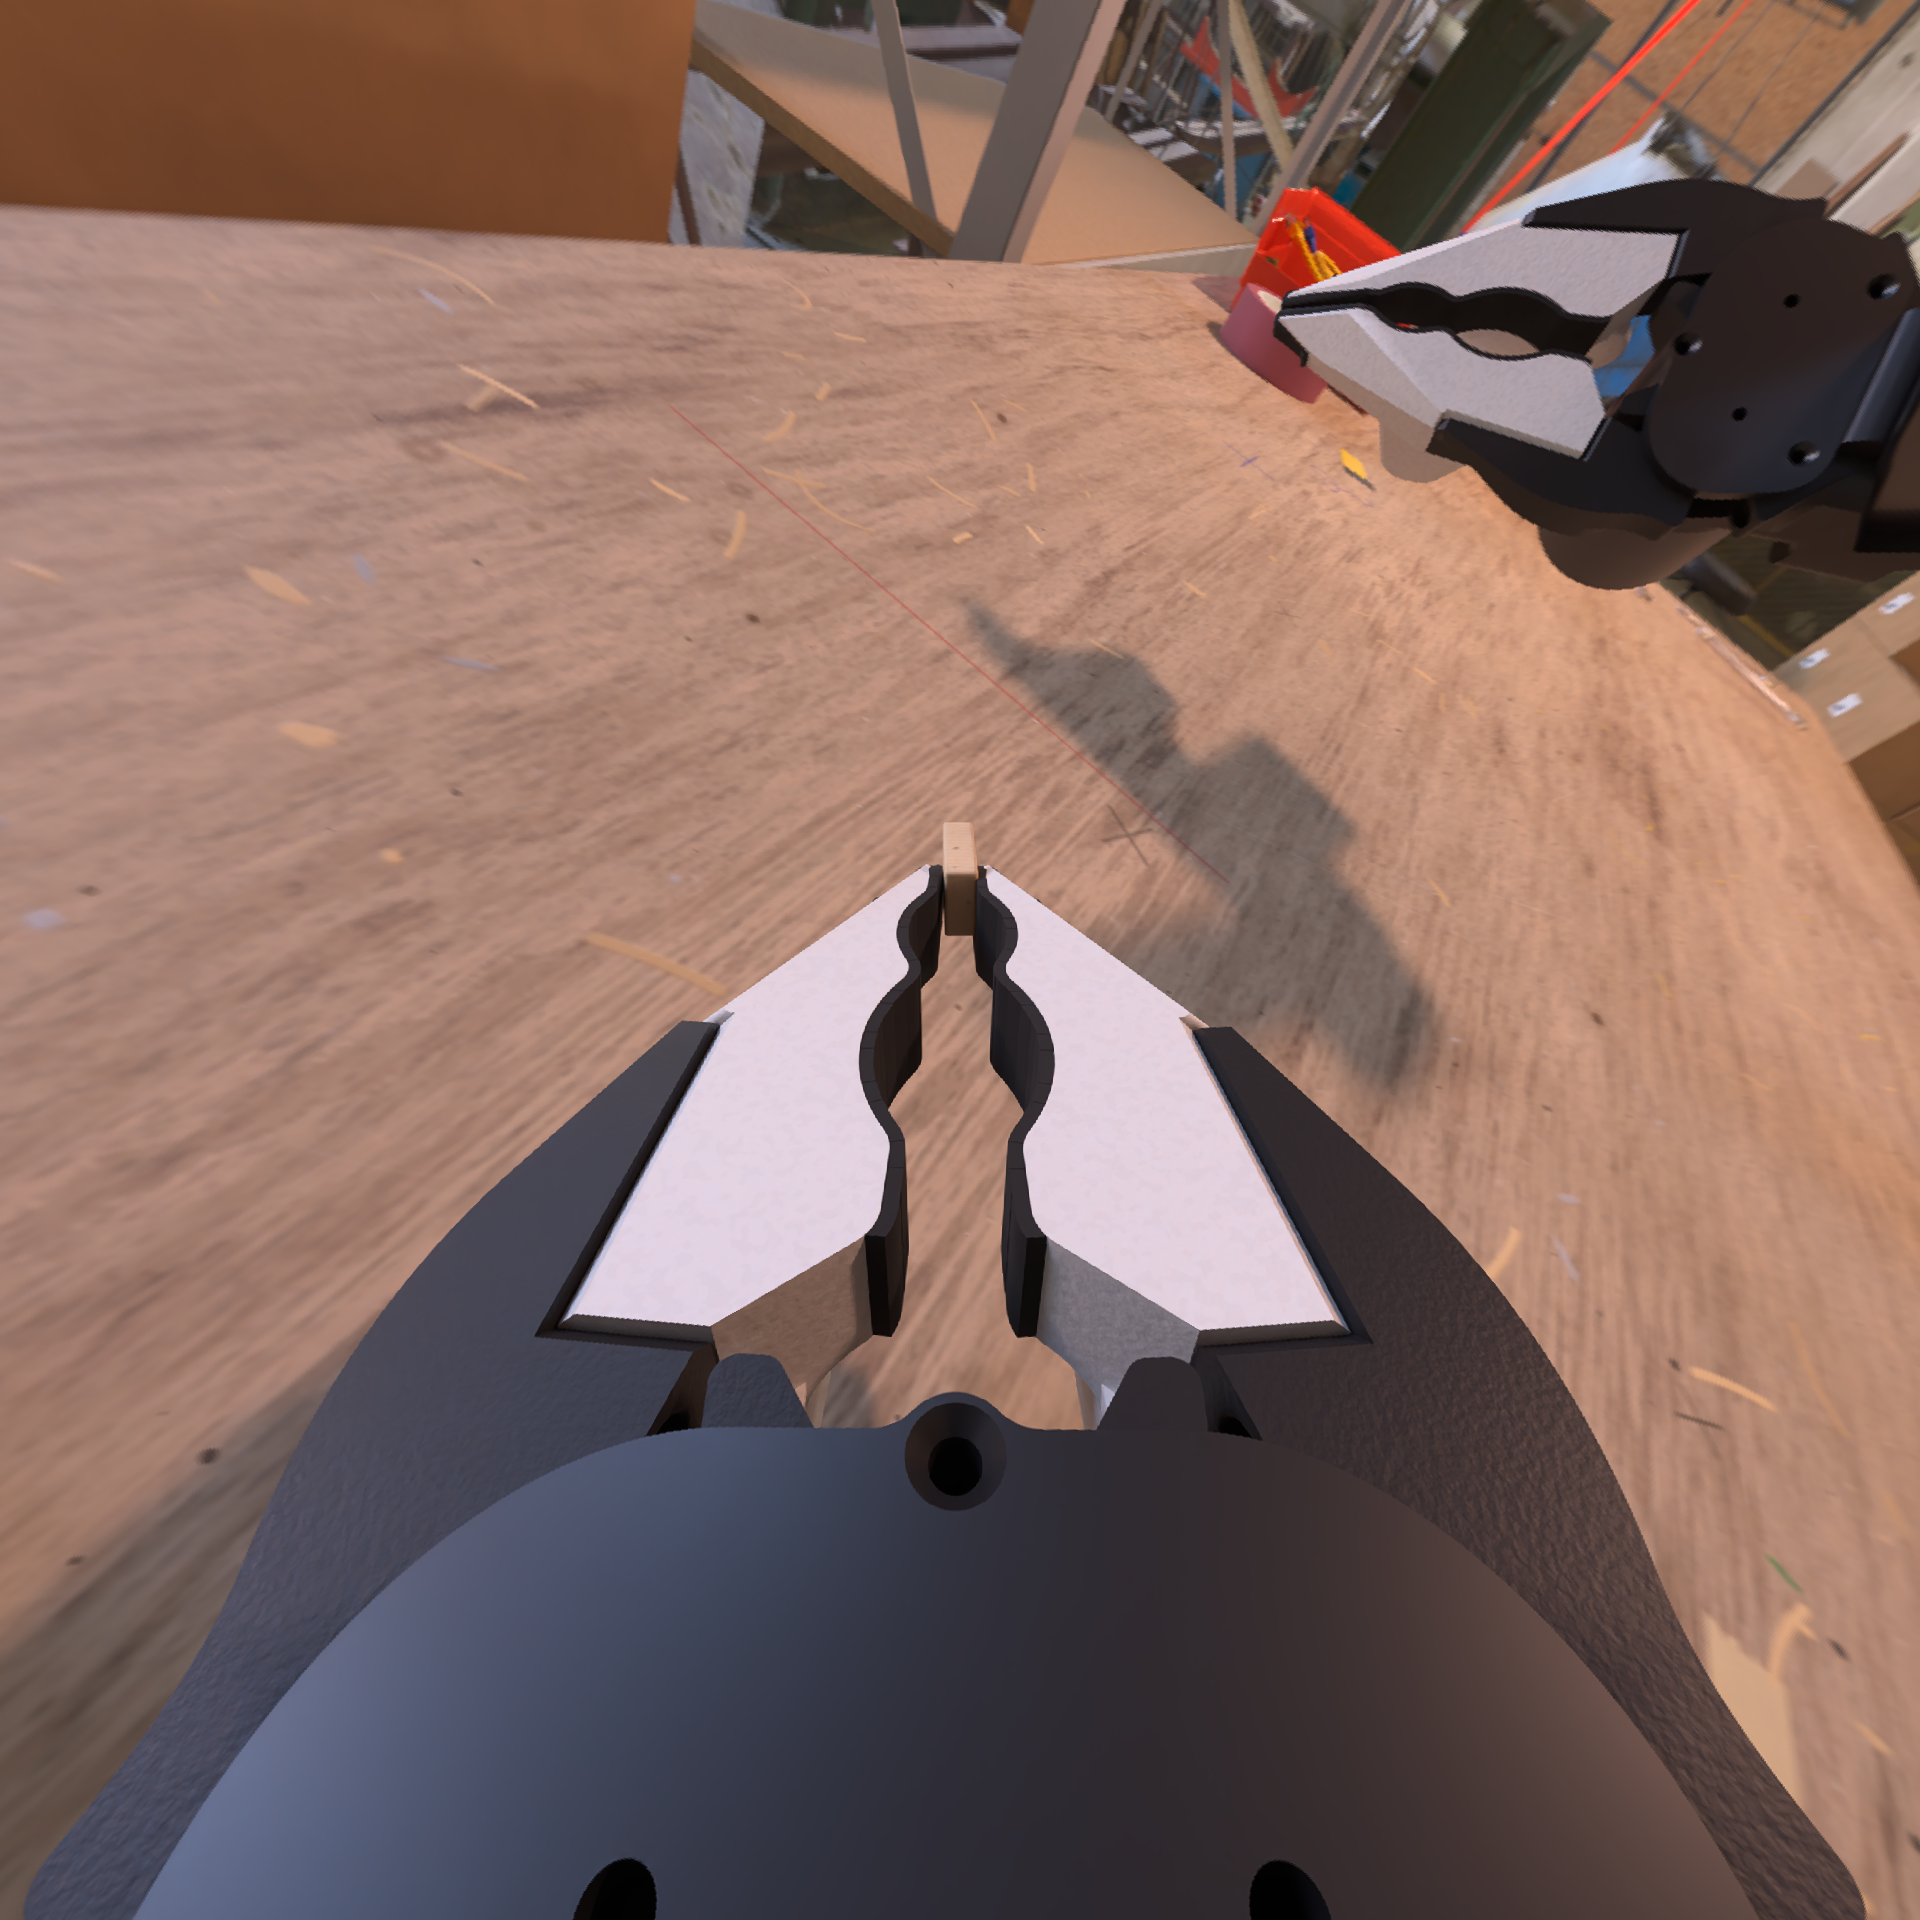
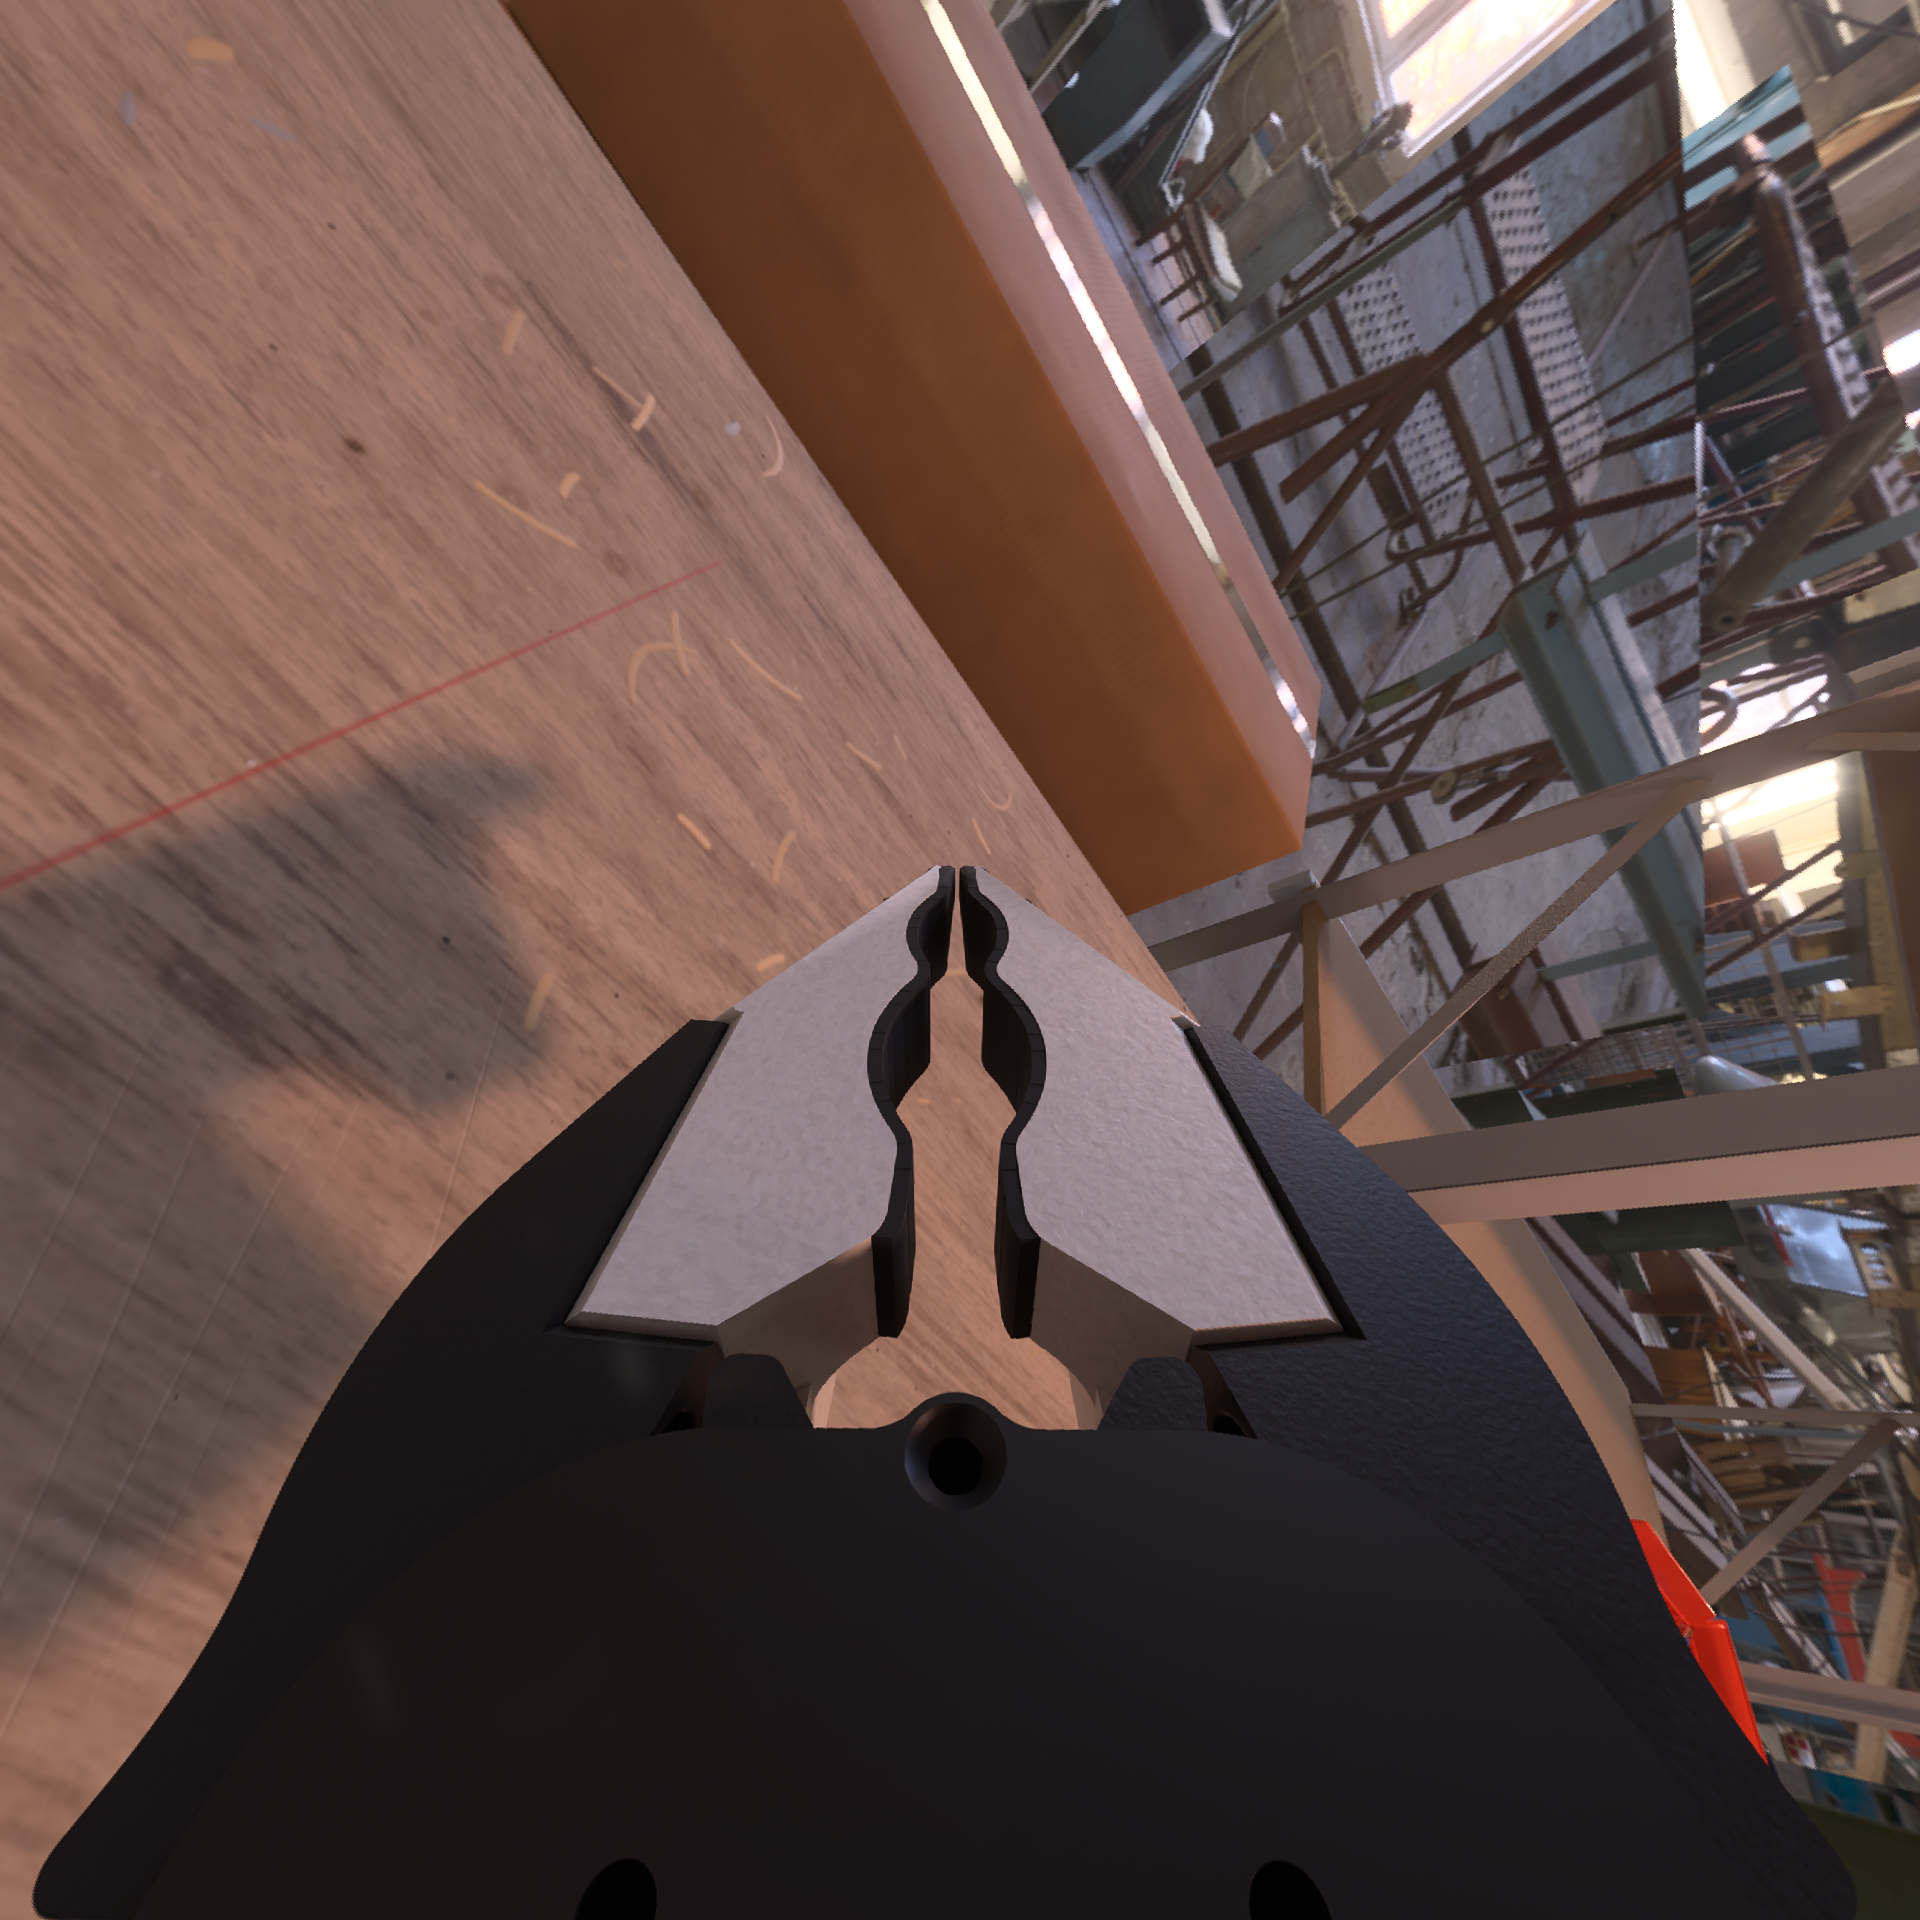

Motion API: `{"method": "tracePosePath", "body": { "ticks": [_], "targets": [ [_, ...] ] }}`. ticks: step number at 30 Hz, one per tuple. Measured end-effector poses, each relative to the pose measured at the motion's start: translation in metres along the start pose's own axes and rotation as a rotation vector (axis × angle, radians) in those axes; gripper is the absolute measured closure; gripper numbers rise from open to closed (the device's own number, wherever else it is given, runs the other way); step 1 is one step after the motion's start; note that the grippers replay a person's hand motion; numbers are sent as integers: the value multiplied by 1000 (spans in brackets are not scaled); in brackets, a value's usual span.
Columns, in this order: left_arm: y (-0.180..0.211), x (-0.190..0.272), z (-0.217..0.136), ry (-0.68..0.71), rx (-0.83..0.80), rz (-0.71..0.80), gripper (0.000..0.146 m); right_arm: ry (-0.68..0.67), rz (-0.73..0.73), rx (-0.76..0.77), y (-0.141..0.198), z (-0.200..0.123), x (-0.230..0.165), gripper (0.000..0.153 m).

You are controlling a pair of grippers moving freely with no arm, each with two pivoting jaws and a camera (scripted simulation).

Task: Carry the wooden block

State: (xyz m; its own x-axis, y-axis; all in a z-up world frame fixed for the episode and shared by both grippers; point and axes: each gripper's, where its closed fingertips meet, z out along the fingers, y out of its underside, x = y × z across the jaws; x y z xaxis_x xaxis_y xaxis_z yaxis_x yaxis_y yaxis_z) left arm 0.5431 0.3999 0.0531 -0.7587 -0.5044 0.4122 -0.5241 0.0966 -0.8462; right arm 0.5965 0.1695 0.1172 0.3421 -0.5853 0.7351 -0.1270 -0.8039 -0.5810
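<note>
A small pale wooden block (image 1: 957, 873) is pinched upright between the tips of my left gripper (image 1: 957, 896), which is shut on it above the wooden tabletop (image 1: 520, 623). Only the block's narrow edge shows. My right gripper (image 2: 956, 883) is shut and empty, its tips touching, over the table near its far edge. The right gripper also shows in the left wrist view (image 1: 1294, 317) at the upper right, well apart from the block.
A tall orange-brown board (image 1: 343, 104) stands along the table's back edge; it also shows in the right wrist view (image 2: 935, 416). A pink roll (image 1: 1262, 338) and a red bin (image 1: 1314, 234) sit by the far right corner. Grey metal frames stand beyond the table.
</note>
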Motion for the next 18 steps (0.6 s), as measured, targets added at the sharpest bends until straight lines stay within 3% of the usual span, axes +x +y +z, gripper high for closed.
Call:
{"method": "tracePosePath", "body": {
  "ticks": [8,18],
  "targets": [
    [-16,-24,-26,-40,110,34,141,-27,-28,25,-14,17,-20,152],
    [-5,-18,-35,-42,109,129,141,-87,5,41,-14,25,-29,152]
  ]
}}
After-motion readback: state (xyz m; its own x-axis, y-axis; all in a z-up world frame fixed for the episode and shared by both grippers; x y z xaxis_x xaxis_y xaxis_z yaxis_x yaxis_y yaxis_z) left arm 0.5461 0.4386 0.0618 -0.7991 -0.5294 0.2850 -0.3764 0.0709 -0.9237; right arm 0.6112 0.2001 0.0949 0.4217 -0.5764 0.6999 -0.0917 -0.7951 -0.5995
